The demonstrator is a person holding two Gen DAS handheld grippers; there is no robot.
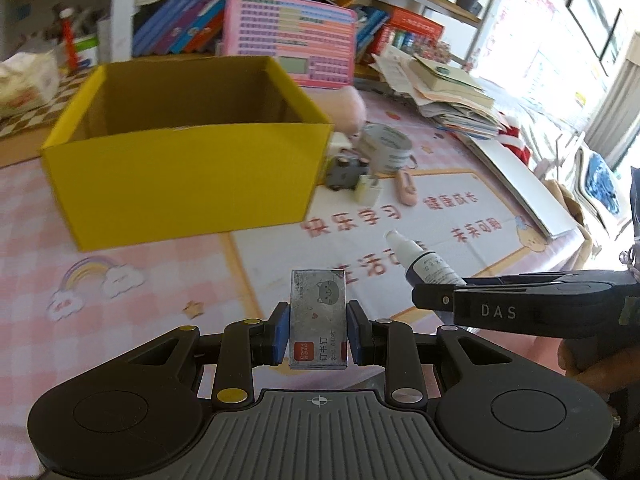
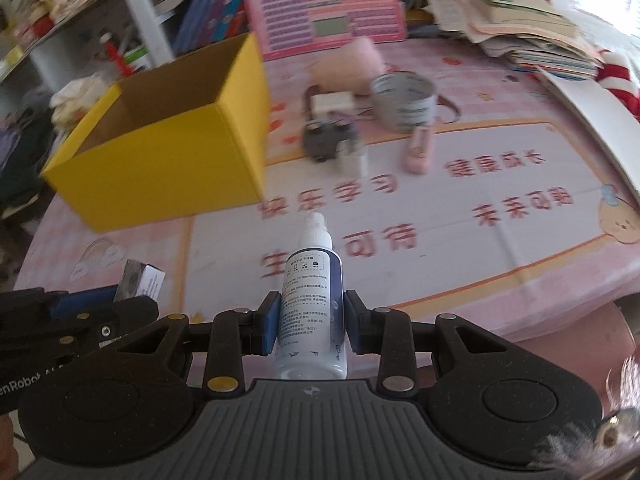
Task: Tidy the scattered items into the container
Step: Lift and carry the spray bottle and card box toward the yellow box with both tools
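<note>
A pink checked cloth with red lettering (image 1: 440,216) covered the desk. Behind it a pink toy laptop with a small screen (image 1: 290,38) leaned against slanting books (image 1: 180,20), near a loose paper stack (image 1: 452,92).

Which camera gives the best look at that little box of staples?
The left wrist view. There the staple box sits centred, clamped between the left tongs, with its cat picture and printed label facing the lens. The right wrist view catches only a corner of the staple box at its left edge, mostly hidden behind the tongs holding it.
</note>
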